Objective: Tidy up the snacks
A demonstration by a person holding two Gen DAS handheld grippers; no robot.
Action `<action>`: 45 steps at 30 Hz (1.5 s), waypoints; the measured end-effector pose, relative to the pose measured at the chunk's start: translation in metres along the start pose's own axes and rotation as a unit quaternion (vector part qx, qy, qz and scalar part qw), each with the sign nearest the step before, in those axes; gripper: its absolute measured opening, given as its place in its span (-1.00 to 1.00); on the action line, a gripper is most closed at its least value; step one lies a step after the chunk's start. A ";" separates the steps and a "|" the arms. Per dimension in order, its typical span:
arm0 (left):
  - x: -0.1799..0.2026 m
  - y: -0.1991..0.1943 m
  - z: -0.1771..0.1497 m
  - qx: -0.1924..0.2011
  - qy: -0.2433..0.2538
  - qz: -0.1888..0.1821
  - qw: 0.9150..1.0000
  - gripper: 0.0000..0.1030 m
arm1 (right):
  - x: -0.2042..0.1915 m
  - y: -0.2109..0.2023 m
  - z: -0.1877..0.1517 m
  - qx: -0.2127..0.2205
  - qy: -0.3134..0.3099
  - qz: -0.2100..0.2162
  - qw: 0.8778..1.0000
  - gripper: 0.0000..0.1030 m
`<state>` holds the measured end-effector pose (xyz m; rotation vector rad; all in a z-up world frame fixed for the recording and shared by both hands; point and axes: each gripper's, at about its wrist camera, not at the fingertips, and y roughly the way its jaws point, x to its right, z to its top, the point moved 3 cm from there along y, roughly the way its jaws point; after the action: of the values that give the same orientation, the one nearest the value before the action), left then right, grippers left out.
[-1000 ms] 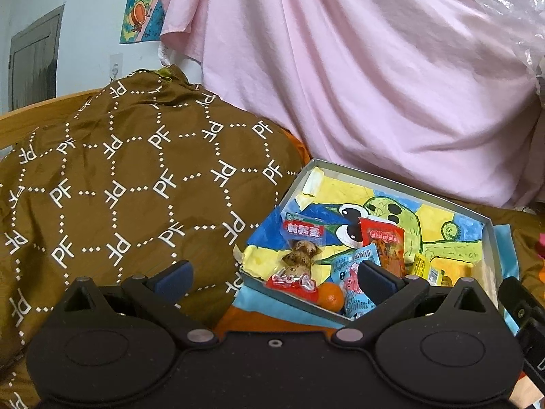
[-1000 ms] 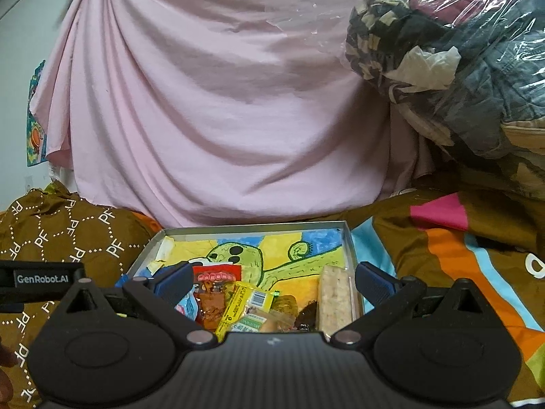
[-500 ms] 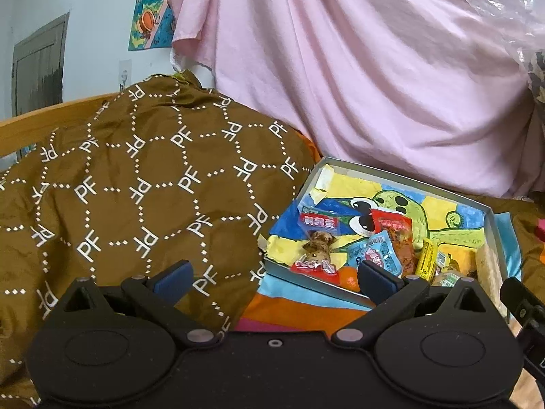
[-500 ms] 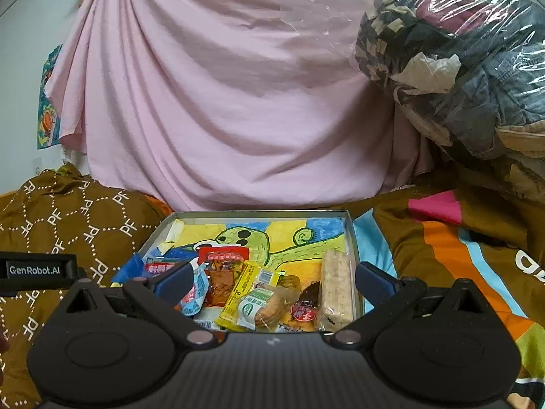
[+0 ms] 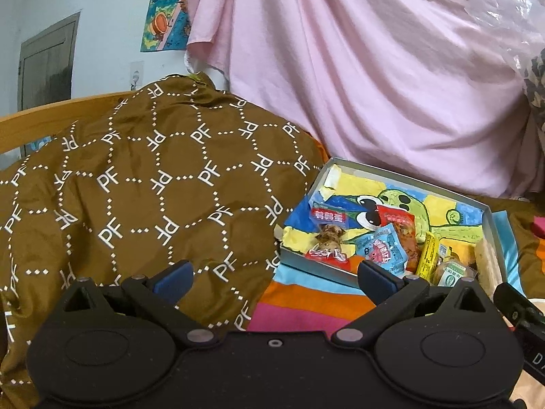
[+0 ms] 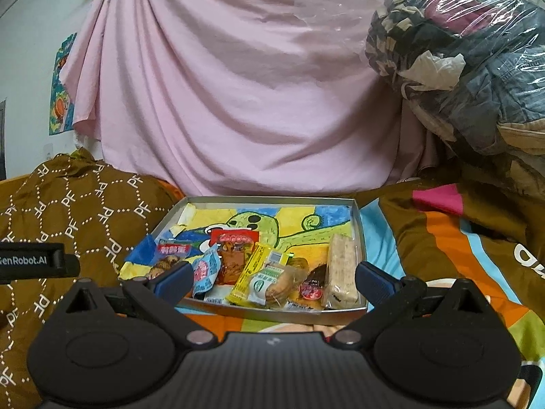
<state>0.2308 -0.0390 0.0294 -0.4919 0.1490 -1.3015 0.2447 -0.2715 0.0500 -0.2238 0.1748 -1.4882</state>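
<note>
With both hand-held grippers, left (image 5: 274,277) and right (image 6: 270,277), wide open and empty, we judge the light, crinkly snacks (image 6: 269,269) in the tray (image 6: 360,238) just ahead best pinched by their sealed edges.

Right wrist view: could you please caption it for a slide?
Open right gripper faces a shallow grey cardboard tray of wrapped snacks.

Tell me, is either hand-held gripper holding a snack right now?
No. The left hand-held gripper and right hand-held gripper are both open and empty; the snacks lie in the tray.
</note>
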 end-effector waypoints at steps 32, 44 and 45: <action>-0.030 -0.028 -0.019 0.015 0.013 -0.013 1.000 0.98 | -0.015 -0.041 -0.026 0.022 -0.013 0.004 1.000 1.00; -0.040 -0.044 -0.031 0.016 0.022 -0.017 0.999 0.98 | -0.023 -0.061 -0.037 0.016 -0.009 0.007 1.000 1.00; -0.040 -0.045 -0.032 0.016 0.023 -0.017 0.999 0.98 | -0.024 -0.063 -0.038 0.016 -0.009 0.008 1.000 1.00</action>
<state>0.1679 -0.0173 0.0131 -0.4390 0.1588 -1.3477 0.1726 -0.2537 0.0292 -0.2097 0.1391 -1.4715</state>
